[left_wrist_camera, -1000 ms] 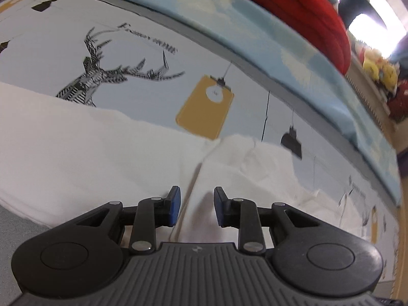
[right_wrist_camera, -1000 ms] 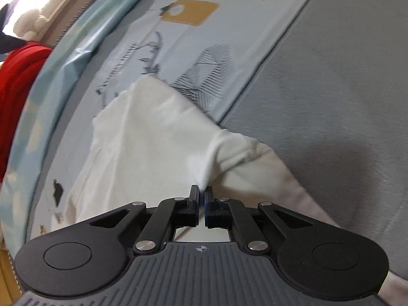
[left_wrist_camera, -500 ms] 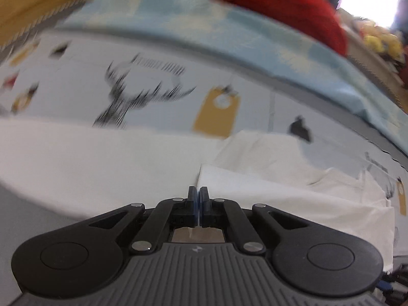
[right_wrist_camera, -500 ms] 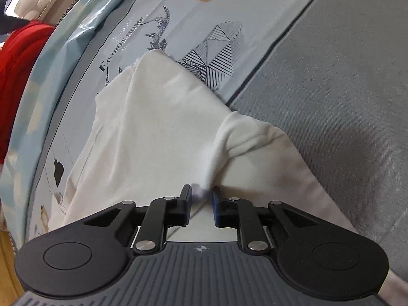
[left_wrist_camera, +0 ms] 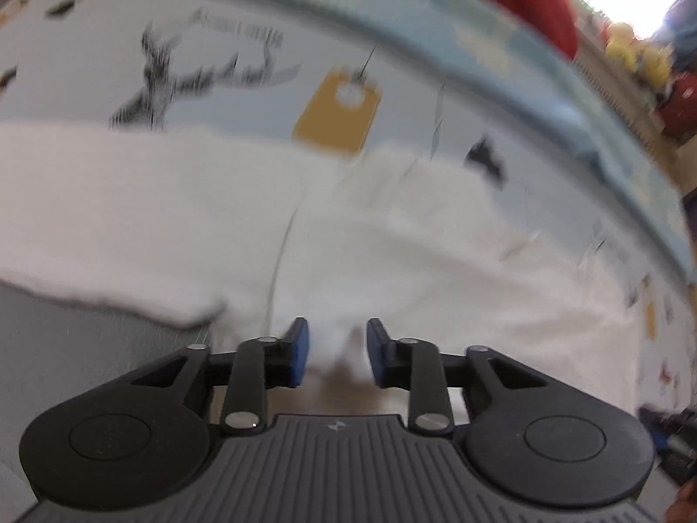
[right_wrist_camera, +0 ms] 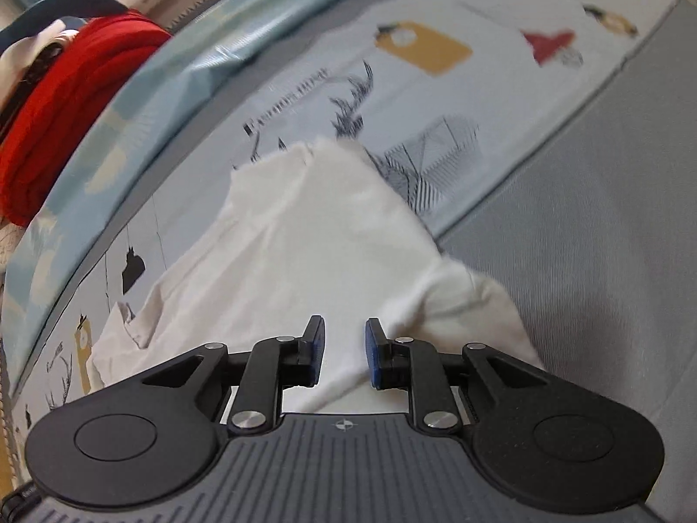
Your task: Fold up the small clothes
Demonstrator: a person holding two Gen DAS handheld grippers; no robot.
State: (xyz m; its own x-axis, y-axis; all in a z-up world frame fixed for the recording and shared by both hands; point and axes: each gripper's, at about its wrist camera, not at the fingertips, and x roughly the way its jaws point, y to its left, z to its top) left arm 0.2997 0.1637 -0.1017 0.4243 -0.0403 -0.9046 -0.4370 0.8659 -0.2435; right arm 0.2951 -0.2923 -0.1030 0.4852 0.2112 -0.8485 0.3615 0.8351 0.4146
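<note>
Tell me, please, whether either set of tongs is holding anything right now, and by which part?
Nothing is held: the left tongs and right tongs both stand open over the white garment.

White garment (right_wrist_camera: pixel 305 235) lies flat w/ folds, spread ahead of & under right fingers (right_wrist_camera: pixel 314 340), far end narrowing to a point. Bunched fold just right of right-hand finger. In left view, blurred; white cloth (left_wrist_camera: pixel 392 253) ahead of left fingers (left_wrist_camera: pixel 298 344), a seam line running fwd.
</note>
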